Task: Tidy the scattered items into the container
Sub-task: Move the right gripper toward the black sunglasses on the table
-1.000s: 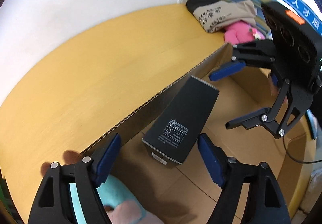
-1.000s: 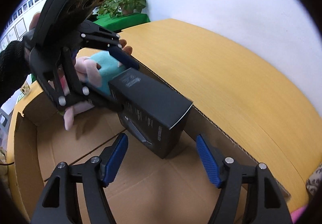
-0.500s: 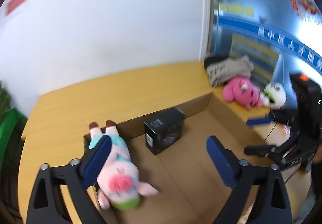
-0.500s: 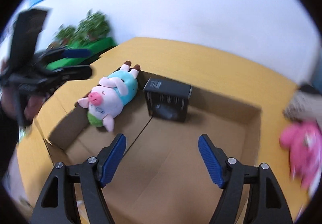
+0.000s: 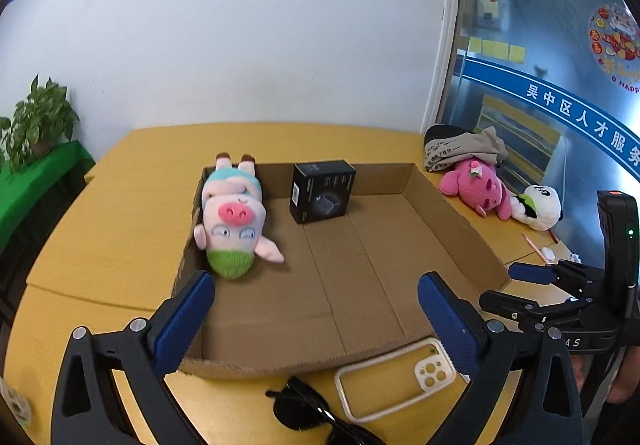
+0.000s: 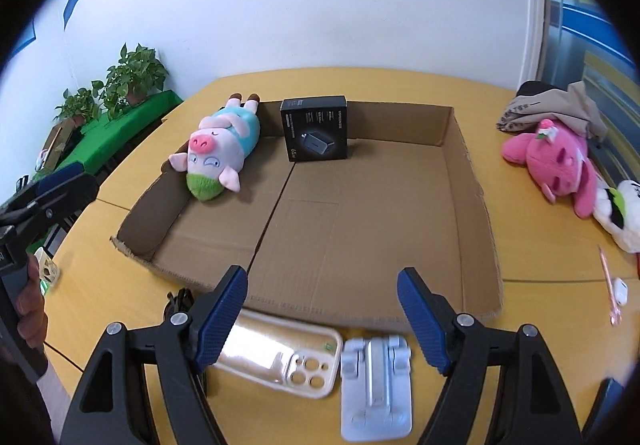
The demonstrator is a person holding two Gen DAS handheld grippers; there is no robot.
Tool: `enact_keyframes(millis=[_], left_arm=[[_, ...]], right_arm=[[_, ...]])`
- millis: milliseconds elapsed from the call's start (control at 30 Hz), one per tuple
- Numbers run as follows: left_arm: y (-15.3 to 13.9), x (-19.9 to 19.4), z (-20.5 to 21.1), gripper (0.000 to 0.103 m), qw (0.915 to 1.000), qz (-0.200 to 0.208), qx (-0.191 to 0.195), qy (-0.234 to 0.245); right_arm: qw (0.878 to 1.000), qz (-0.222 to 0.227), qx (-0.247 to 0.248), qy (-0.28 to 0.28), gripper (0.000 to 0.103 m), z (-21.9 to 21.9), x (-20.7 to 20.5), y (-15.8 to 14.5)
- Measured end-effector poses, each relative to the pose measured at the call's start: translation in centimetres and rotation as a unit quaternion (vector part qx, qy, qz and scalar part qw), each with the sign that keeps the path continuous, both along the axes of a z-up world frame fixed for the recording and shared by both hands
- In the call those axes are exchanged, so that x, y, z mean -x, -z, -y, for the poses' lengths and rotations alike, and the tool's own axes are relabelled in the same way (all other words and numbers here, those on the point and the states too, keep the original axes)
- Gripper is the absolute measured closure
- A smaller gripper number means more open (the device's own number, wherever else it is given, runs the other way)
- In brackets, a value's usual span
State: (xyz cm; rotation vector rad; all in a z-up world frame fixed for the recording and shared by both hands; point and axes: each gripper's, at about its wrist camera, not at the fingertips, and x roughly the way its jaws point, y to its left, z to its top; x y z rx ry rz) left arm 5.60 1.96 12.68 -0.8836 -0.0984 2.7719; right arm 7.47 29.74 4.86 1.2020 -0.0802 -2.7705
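Beyond both sets of jaws, the shallow cardboard box (image 6: 476,205) lies open on the yellow tabletop (image 6: 400,79), its near wall just ahead of the blue pads. The left gripper (image 5: 316,319) is spread wide and the right gripper (image 6: 322,315) is opening, both empty. In the box's far left corner lie the pig plush (image 6: 222,149) and the black carton (image 6: 314,129); the rest of the floor is bare. Below the jaws, outside the near wall, sit a phone case (image 6: 280,359), sunglasses (image 5: 316,415) and a white stand (image 6: 376,389). Far right: a pink plush (image 6: 560,161).
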Motion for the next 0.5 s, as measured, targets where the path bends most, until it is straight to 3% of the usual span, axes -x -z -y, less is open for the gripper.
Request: enact_keyframes(millis=[267,500], left_arm=[[-0.2,-2.4,-0.3,0.0,0.9998,-0.018,-0.003,-0.011],[0.7,-2.3,-0.5,0.0,0.9998,-0.007,-0.015,-0.013]], right_arm=[[1.0,-0.007,-0.019,0.006,0.026,1.0,-2.3,-0.3],[1.0,-0.008,-0.026,0.011,0.026,1.1,-2.4,0.2]])
